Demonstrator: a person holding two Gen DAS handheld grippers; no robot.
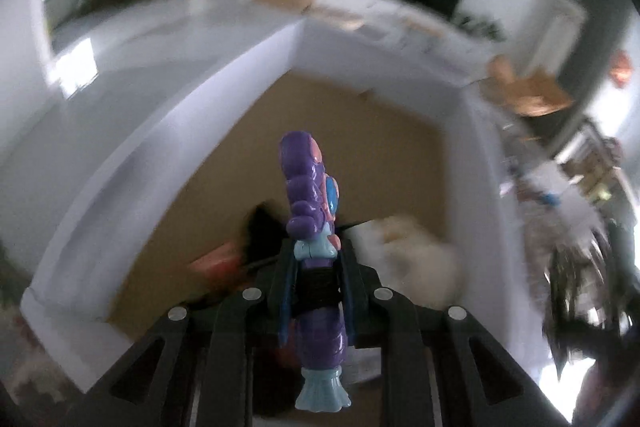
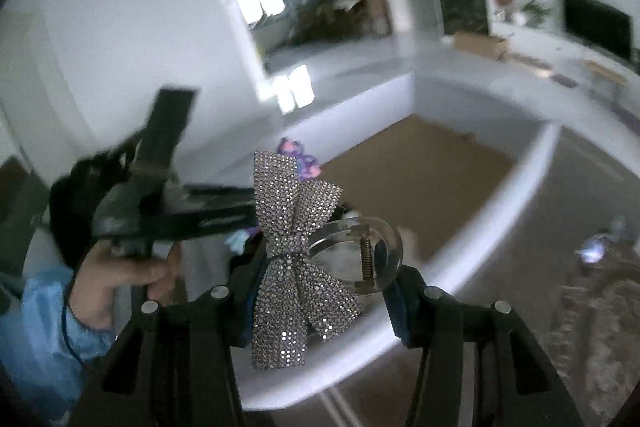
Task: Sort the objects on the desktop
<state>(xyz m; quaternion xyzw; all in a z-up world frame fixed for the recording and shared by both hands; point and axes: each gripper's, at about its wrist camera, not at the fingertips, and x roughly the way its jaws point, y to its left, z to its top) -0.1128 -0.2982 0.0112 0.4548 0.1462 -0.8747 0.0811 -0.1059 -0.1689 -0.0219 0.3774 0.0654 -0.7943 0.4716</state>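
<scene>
My left gripper [image 1: 316,251] is shut on a purple toy figure [image 1: 306,183] with a pale blue tail, held upright over a white-walled box [image 1: 160,147] with a brown cardboard floor. My right gripper [image 2: 324,275] is shut on a rhinestone bow hair clip [image 2: 294,247], its pads against the clear plastic claw [image 2: 384,247]. It hangs above the box's near wall [image 2: 520,187]. The right wrist view also has the purple toy [image 2: 296,151] behind the bow, and a hand [image 2: 112,279] in a blue sleeve gripping the left tool's body [image 2: 160,203].
Inside the box lie a white fluffy thing [image 1: 408,251], a black item [image 1: 260,231] and a reddish item [image 1: 216,261]. Cluttered small objects [image 1: 560,195] lie right of the box. A patterned surface [image 2: 592,307] carries a small shiny object [image 2: 596,247].
</scene>
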